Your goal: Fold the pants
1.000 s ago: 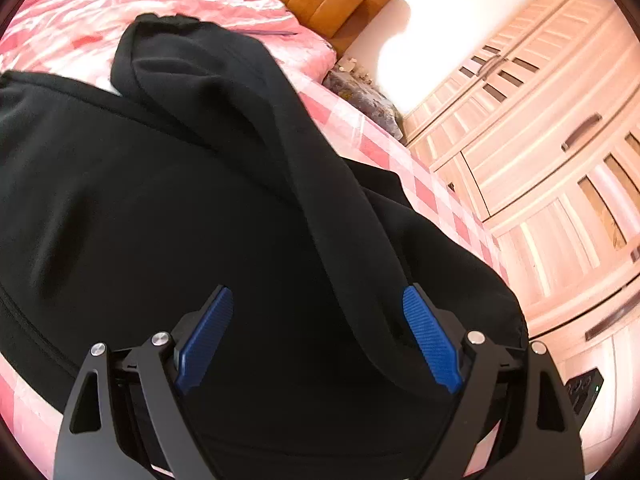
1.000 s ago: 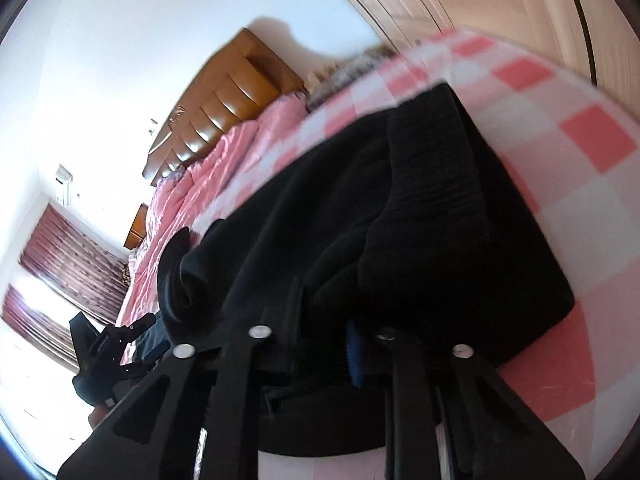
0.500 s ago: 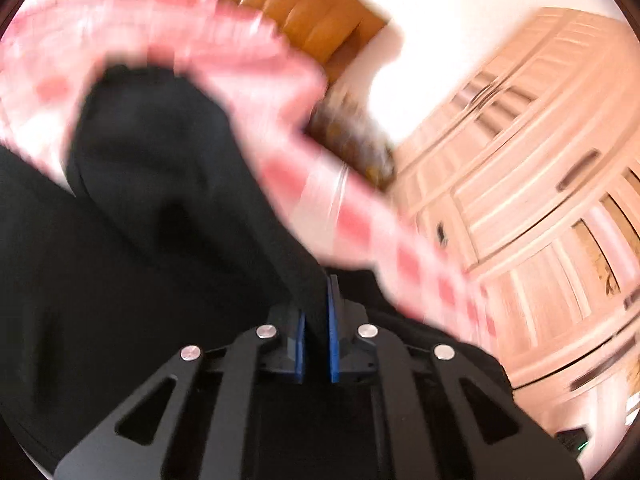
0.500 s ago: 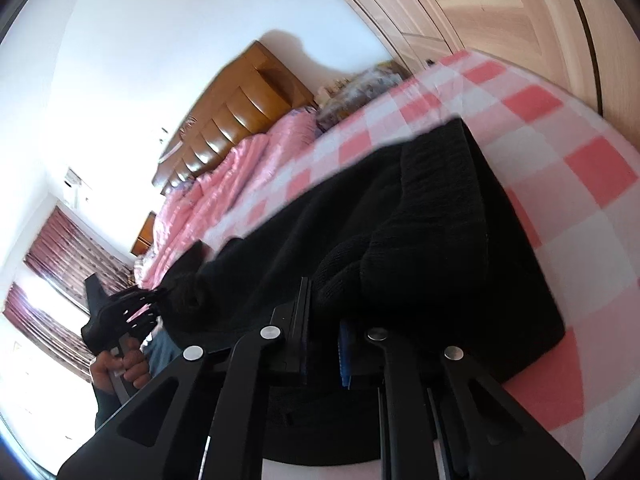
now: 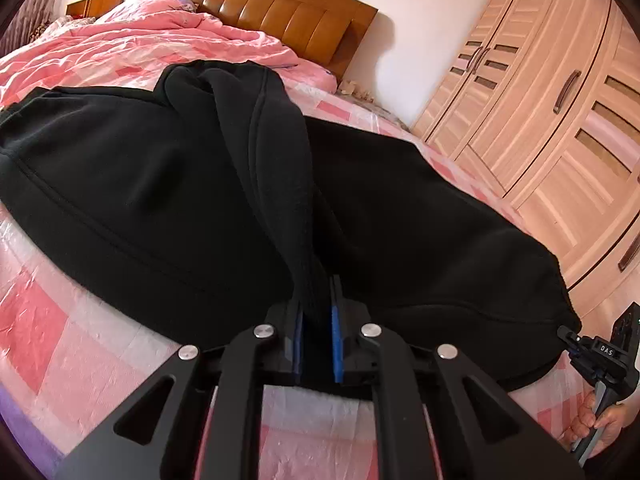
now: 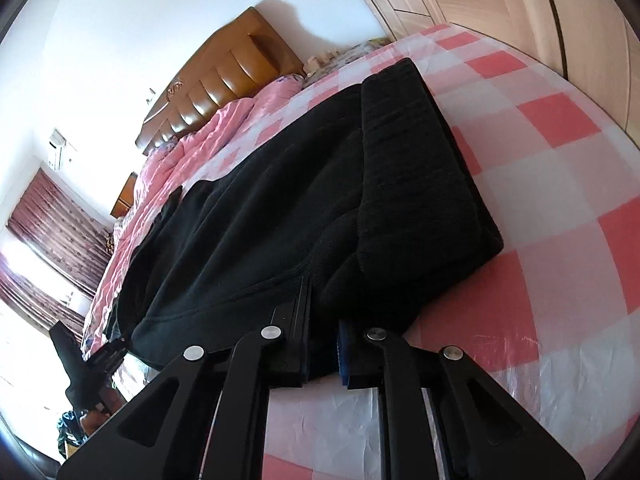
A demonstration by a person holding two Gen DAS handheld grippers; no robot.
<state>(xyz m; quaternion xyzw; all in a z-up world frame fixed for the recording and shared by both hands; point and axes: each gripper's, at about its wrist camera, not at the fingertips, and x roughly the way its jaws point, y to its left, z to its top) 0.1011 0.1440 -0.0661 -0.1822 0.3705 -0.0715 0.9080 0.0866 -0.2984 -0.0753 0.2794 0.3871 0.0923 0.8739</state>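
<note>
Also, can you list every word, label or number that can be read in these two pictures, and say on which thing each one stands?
"DAS": white letters on the right gripper, seen at the right edge of the left wrist view.
The headboard bears a carved ornament, not letters.
No readable text on the pants, the sheet or the wardrobe.

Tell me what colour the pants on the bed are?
Black. The pants show best in the left wrist view, against the pink checked sheet.
</note>
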